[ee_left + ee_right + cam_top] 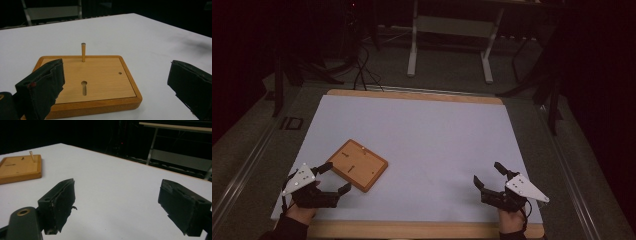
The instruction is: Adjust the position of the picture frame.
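A wooden board (357,164) with a raised rim lies flat on the white sheet, left of centre. In the left gripper view the board (100,77) shows a keyhole slot (84,88), a small hole (120,73) and a thin upright peg (83,52) at its far edge. My left gripper (337,176) is open just in front of the board, one jaw over its near corner, nothing held. My right gripper (489,175) stands open at the front right, far from the board (20,168), with nothing between its fingers (58,202).
The white sheet (432,140) covers a wooden table whose front edge (422,229) shows between my hands. Beyond the table's far edge stand a desk frame (452,45) with white legs, cables (362,70) on the floor and dark stands.
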{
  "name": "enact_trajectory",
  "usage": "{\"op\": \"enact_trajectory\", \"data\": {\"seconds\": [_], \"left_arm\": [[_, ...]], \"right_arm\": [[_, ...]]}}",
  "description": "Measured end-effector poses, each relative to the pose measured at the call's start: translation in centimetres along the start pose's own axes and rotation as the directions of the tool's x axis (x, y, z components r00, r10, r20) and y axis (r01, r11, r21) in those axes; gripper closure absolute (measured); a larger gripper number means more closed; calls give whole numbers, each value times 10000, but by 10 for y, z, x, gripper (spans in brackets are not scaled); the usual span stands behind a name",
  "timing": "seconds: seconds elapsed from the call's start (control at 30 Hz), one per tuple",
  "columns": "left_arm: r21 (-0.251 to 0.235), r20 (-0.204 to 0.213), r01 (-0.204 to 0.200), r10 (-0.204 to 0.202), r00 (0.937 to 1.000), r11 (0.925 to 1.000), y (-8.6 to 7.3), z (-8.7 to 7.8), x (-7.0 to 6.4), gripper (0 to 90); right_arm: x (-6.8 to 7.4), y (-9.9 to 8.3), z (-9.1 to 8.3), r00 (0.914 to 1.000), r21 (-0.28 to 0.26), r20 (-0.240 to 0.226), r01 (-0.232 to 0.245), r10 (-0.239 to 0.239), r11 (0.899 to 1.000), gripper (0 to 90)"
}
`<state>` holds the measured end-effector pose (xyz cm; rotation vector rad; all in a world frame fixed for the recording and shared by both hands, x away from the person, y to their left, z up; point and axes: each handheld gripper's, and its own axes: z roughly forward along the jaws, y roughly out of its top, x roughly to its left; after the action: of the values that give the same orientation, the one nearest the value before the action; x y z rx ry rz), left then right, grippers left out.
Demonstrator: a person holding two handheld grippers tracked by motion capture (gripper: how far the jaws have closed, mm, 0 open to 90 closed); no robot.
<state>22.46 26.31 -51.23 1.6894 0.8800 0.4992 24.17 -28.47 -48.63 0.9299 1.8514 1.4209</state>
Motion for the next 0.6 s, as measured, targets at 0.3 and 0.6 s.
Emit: {"op": "enact_trajectory", "data": {"seconds": [0.3, 0.6], "left_arm": [[-54, 255, 148, -146, 9996, 9999, 4, -3, -5, 15], [568, 656, 55, -92, 9978, 9984, 10, -1, -9, 15]], "right_arm": [[-1, 0, -1, 9999, -22, -38, -110, 110, 9999, 137], [2, 1, 1, 9999, 42, -97, -74, 74, 10000, 136]]}}
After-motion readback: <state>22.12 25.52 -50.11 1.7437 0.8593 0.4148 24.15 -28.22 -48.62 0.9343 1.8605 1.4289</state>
